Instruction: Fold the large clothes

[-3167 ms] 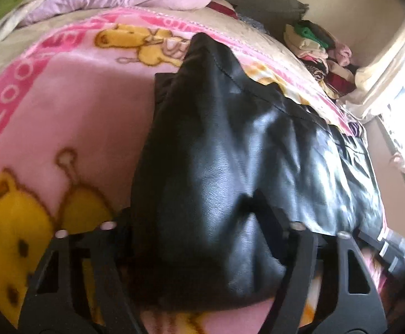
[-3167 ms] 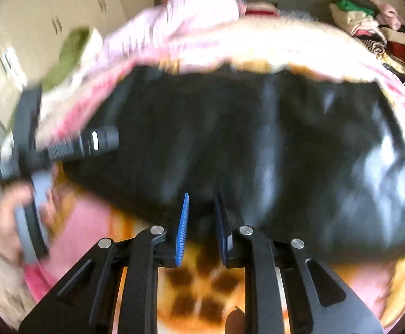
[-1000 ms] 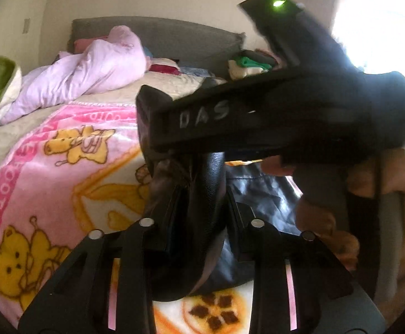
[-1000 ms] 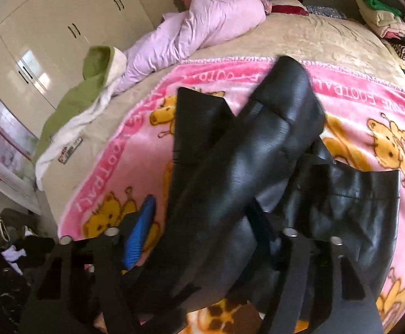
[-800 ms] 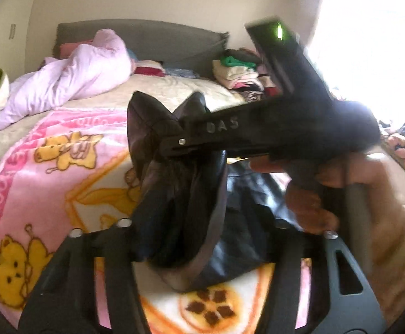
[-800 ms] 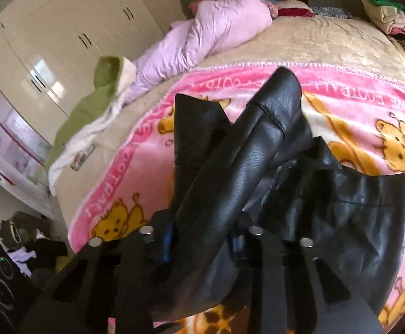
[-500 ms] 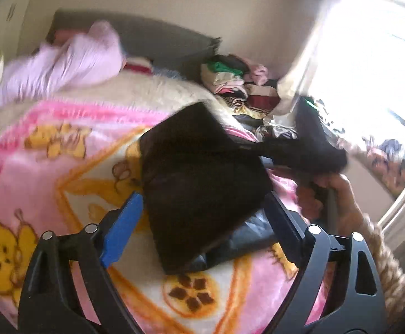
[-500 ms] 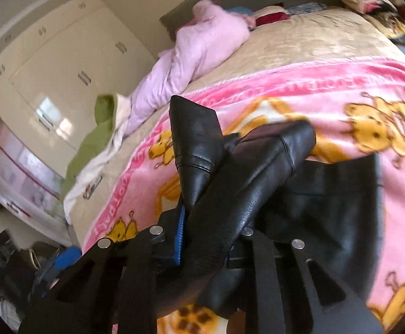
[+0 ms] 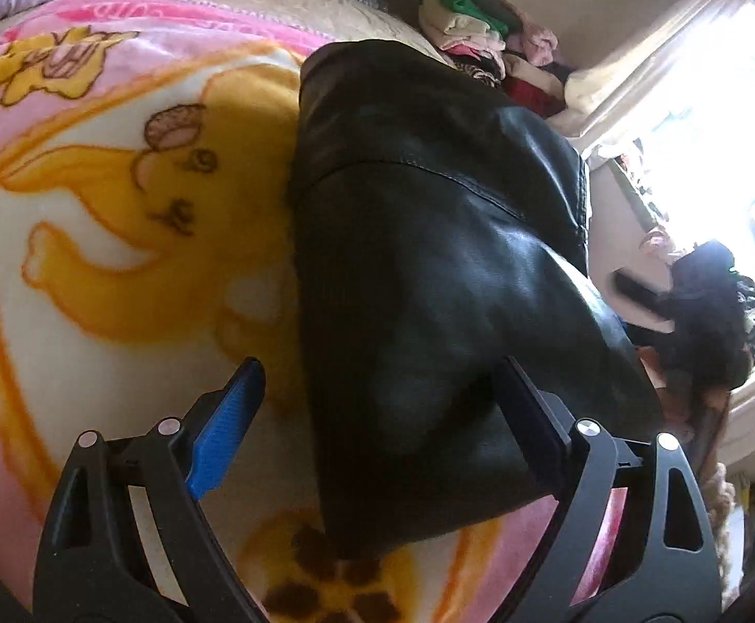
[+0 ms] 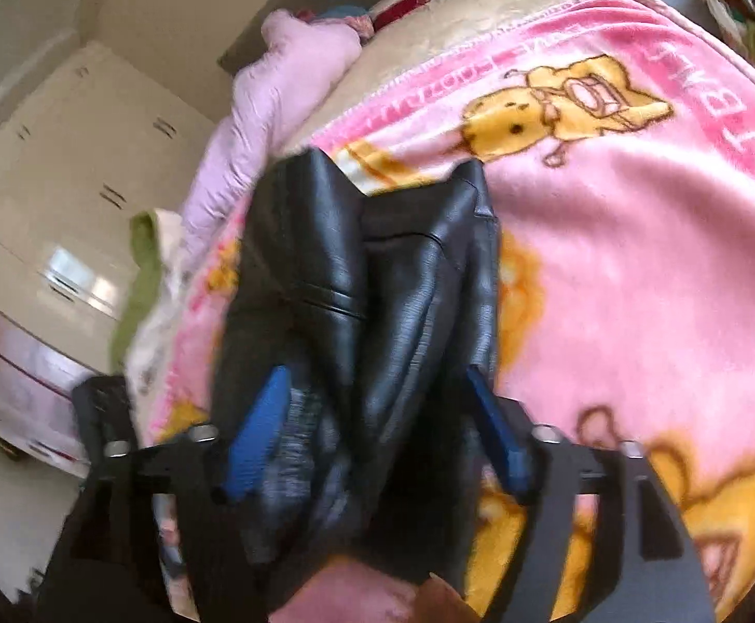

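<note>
The jacket (image 9: 429, 270) is black, of shiny leather-like material, with stitched seams. It lies folded in a thick bundle on the pink blanket (image 9: 92, 239), which has yellow cartoon bears and covers the bed.

The left wrist view shows the jacket from one end, with a flat top layer and a seam across it. It shows also a pile of folded clothes (image 9: 481, 31) beyond the bed and a bright window (image 9: 714, 119). The right wrist view shows the jacket (image 10: 377, 311) from another side, where two upright folds stand side by side. Behind it are a lilac quilt (image 10: 273, 98), a green cloth (image 10: 138, 290) and white wardrobe doors (image 10: 60, 197).

The left gripper (image 9: 382, 410) is spread wide; its jaws have just been opening. The jacket's end lies between them, but the blue pad (image 9: 224, 431) stands clear of it. The right gripper (image 10: 377, 431) is also released and wide; its jaws have just been opening, with the jacket's folds between them. This view is blurred, so I cannot tell if the pads touch the material.
</note>
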`<state>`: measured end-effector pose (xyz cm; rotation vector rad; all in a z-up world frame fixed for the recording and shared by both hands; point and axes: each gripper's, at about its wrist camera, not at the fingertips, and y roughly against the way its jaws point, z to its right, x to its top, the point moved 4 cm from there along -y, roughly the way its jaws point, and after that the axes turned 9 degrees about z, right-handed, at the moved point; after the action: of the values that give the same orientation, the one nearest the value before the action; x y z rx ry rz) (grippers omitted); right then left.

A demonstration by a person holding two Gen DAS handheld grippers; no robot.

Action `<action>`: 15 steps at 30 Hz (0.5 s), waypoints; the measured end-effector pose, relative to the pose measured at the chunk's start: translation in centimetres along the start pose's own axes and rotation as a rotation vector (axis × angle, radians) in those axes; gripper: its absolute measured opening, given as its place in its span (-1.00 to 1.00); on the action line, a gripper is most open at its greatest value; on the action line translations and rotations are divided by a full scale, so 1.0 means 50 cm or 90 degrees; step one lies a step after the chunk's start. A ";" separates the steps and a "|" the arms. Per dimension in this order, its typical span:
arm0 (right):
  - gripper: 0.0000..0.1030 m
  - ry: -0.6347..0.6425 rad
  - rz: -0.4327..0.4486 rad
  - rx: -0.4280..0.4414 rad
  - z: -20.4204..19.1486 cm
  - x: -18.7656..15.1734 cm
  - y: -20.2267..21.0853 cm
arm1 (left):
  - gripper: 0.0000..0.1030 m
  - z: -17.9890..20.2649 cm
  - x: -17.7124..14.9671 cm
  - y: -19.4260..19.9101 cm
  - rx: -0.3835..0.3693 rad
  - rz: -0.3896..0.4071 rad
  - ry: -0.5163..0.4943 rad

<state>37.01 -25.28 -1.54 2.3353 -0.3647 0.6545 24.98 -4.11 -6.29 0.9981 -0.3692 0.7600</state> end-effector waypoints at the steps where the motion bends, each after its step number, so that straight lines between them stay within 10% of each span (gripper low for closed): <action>1: 0.78 -0.001 0.007 -0.007 -0.013 0.012 0.000 | 0.61 0.001 0.000 0.001 0.002 0.002 -0.003; 5: 0.76 0.049 -0.011 -0.098 -0.058 0.045 -0.063 | 0.61 0.012 0.000 0.010 0.024 0.012 -0.034; 7: -0.24 0.089 -0.018 -0.160 -0.078 0.050 -0.103 | 0.61 0.016 0.000 0.015 0.031 0.015 -0.040; 9: -0.58 0.129 -0.001 -0.187 -0.112 0.055 -0.109 | 0.59 0.024 0.005 0.018 0.037 0.013 -0.049; 15: -0.69 0.192 0.062 -0.201 -0.105 0.083 -0.062 | 0.71 0.048 0.035 0.019 0.050 0.030 -0.078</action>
<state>39.92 -19.82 2.47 1.8960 -0.4124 0.9118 25.63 -5.15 -3.45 1.1162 -0.4737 0.7626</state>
